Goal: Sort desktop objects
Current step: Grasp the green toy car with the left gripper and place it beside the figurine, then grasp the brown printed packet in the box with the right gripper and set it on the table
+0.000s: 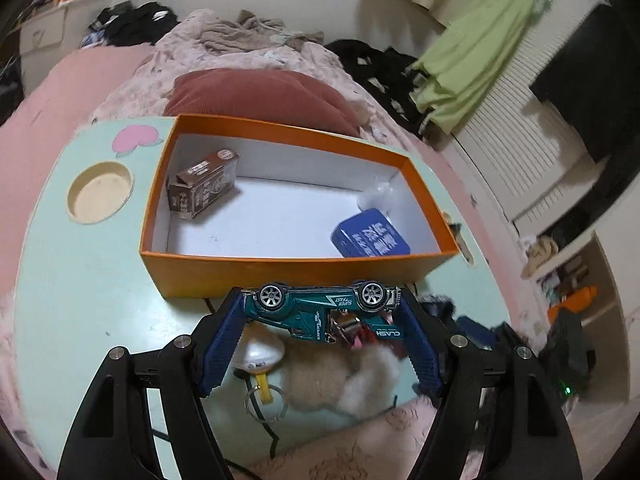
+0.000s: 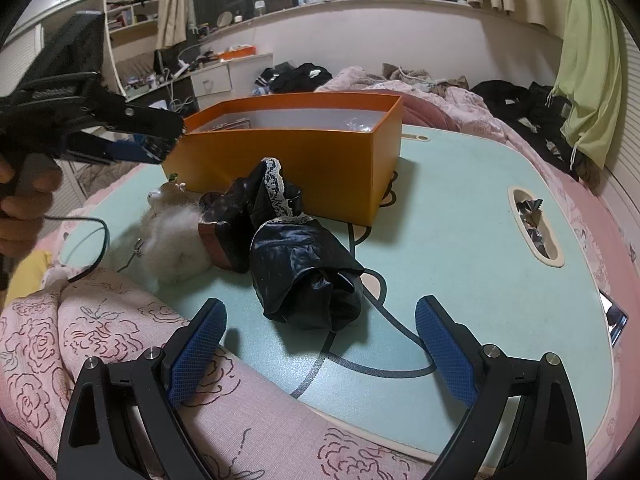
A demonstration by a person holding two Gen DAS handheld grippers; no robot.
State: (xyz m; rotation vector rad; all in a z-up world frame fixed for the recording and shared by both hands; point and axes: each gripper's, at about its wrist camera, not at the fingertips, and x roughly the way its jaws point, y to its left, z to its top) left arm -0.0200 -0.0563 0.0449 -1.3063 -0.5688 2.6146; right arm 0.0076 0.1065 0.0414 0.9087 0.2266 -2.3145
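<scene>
A teal toy car (image 1: 320, 306) hangs upside down, wheels up, clamped end to end between the blue pads of my left gripper (image 1: 322, 300). It is just in front of the near wall of an orange box (image 1: 280, 266). Inside the box lie a brown carton (image 1: 204, 184), a blue tin (image 1: 370, 236) and a clear plastic bag (image 1: 376, 196). In the right wrist view, the left gripper (image 2: 172, 140) is held by a hand at the box's (image 2: 304, 160) left corner. My right gripper (image 2: 320, 320) stands open, just short of a black lace-trimmed bundle (image 2: 296, 260).
A fluffy white pompom (image 2: 176, 248) with a key ring, a white egg-shaped charm (image 1: 260, 354) and a brown item (image 2: 218, 240) lie on the mint table (image 2: 460, 240). The table has a round cup recess (image 1: 100, 192) and a slot (image 2: 532, 224) holding foil wrappers. Pink bedding surrounds the table.
</scene>
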